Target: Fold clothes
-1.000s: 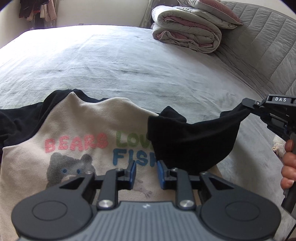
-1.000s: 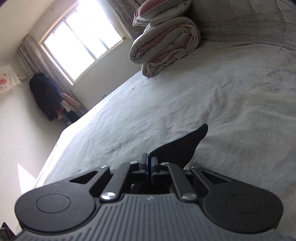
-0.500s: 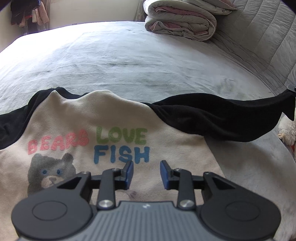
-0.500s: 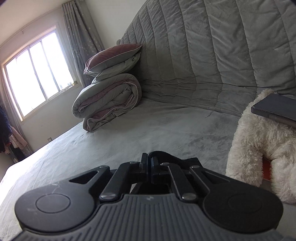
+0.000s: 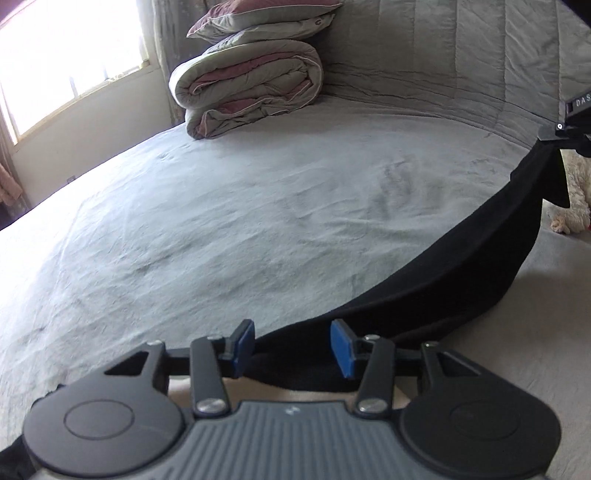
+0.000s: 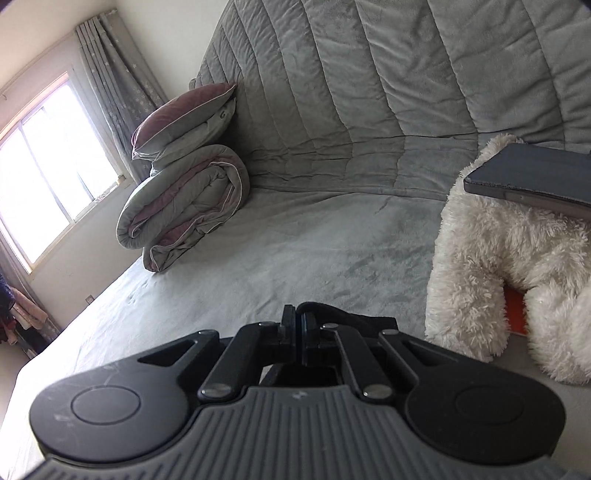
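rolled duvet under pillow, plush toy beside.

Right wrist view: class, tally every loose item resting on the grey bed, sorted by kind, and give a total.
Folded duvet: 1
Pillow: 1
White plush toy: 1
Dark tablet, lying on the toy: 1
Black sleeve, pinched in the right gripper: 1
Total: 5

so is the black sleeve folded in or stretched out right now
Stretched out: the black sleeve runs taut from the shirt by the open left gripper to the right gripper, shut on its cuff.
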`<state>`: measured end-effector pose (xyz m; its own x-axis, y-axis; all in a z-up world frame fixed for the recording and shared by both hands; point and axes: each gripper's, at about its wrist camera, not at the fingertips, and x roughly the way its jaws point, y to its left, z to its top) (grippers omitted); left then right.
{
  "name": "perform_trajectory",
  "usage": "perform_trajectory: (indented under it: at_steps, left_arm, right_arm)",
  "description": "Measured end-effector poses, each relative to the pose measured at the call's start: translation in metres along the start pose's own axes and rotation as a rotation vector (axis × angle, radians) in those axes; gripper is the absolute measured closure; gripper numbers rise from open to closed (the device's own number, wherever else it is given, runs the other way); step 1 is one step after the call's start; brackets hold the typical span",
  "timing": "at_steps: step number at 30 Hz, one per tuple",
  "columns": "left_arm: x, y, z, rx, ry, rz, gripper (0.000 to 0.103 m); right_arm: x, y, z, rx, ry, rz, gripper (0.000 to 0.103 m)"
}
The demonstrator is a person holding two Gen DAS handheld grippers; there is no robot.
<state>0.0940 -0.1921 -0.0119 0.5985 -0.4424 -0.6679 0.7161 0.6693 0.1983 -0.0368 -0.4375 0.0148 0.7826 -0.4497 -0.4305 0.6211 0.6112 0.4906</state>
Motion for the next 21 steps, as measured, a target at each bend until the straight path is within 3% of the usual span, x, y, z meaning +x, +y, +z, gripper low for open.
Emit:
perform_trajectory:
  at_steps: [4, 7, 9, 10, 11, 17, 21]
  left_arm:
    - [0.022, -0.019, 0.008, 0.142, 0.026, -0.024, 0.055]
    - [0.036, -0.024, 0.008, 0.188, 0.039, -0.012, 0.056]
    - [0.044, -0.025, 0.009, 0.200, 0.049, -0.013, 0.070]
    - [0.048, -0.022, 0.011, 0.169, 0.059, -0.032, 0.078]
    - [0.051, -0.020, 0.013, 0.139, 0.069, -0.050, 0.097]
    - [0.073, 0.009, 0.027, -0.084, 0.124, -0.121, 0.101]
    - [0.088, 0.030, 0.026, -0.253, 0.147, -0.159, 0.101]
  right_arm:
    - [0.003, -0.002, 0.002, 0.022, 0.005, -0.002, 0.099]
    - [0.005, 0.002, 0.002, 0.008, 0.010, 0.003, 0.099]
    - [0.007, 0.005, 0.002, -0.014, 0.004, 0.005, 0.099]
    - [0.008, 0.006, 0.002, -0.019, 0.005, 0.005, 0.099]
    - [0.009, 0.006, 0.002, -0.021, 0.006, 0.006, 0.099]
    - [0.035, 0.011, 0.009, -0.077, 0.090, -0.002, 0.099]
    - [0.078, 0.018, 0.023, -0.123, 0.201, 0.017, 0.099]
